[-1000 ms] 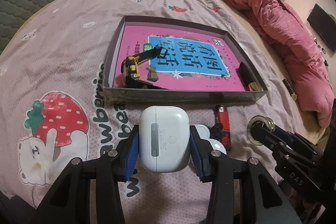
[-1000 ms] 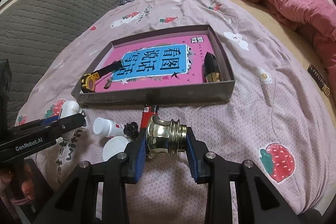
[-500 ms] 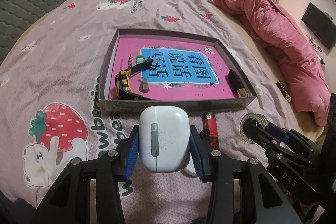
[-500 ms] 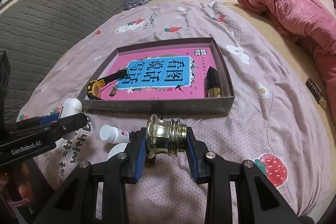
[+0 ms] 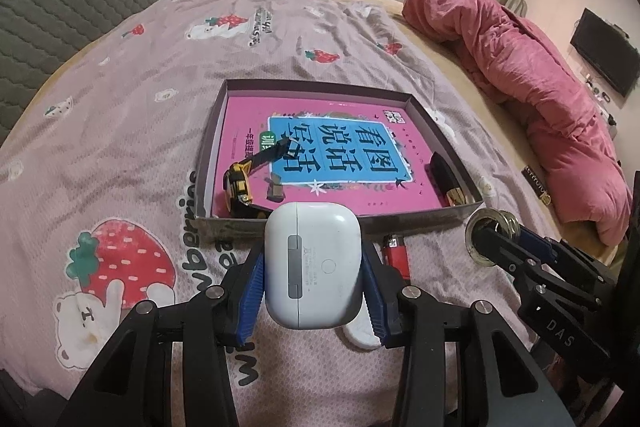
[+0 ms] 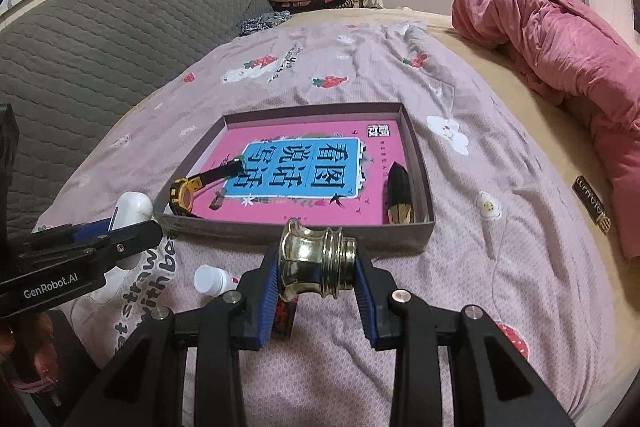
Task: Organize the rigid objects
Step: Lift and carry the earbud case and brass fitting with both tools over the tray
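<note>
The left gripper (image 5: 313, 293) pinched a white earbud case (image 5: 313, 265) above the bed (image 5: 120, 155), just short of the tray's (image 5: 432, 218) near wall. The right gripper (image 6: 316, 291) clamped a brass fitting (image 6: 318, 265) likewise. Inside the tray lay a pink book (image 6: 320, 167), a watch (image 5: 240, 185) and a dark clip (image 6: 399, 193). A red lighter (image 5: 396, 254) and white bottle (image 6: 210, 279) lay on the bed below.

The earbud case (image 5: 314, 265) hides most of the red lighter (image 5: 396, 255) (only its right side shows).
</note>
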The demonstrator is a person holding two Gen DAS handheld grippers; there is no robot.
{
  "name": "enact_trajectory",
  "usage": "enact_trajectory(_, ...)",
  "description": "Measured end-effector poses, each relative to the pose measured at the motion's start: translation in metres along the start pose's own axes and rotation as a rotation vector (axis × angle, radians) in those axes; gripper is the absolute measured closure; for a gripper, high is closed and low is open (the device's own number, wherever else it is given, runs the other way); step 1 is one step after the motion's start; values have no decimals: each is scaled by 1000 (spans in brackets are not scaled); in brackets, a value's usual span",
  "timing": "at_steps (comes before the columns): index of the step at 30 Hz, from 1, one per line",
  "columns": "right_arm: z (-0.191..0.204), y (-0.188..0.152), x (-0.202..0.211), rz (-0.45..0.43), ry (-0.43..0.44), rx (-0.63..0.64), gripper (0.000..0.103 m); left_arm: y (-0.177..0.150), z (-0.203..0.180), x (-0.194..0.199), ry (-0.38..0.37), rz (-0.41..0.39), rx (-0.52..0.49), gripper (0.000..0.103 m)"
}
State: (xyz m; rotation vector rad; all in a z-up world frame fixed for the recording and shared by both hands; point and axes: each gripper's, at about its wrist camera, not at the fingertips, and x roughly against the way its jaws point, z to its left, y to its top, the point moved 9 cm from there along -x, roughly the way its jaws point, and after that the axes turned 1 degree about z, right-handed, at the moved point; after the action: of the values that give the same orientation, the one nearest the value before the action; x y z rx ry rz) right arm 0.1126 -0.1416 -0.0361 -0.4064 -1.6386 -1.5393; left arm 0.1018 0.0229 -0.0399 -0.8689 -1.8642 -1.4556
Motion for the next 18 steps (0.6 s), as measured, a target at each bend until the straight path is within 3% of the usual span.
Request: enact_trajectory(18,-4,32,8,-66,-12,10,68,22,3,6,-6,-40,34,57)
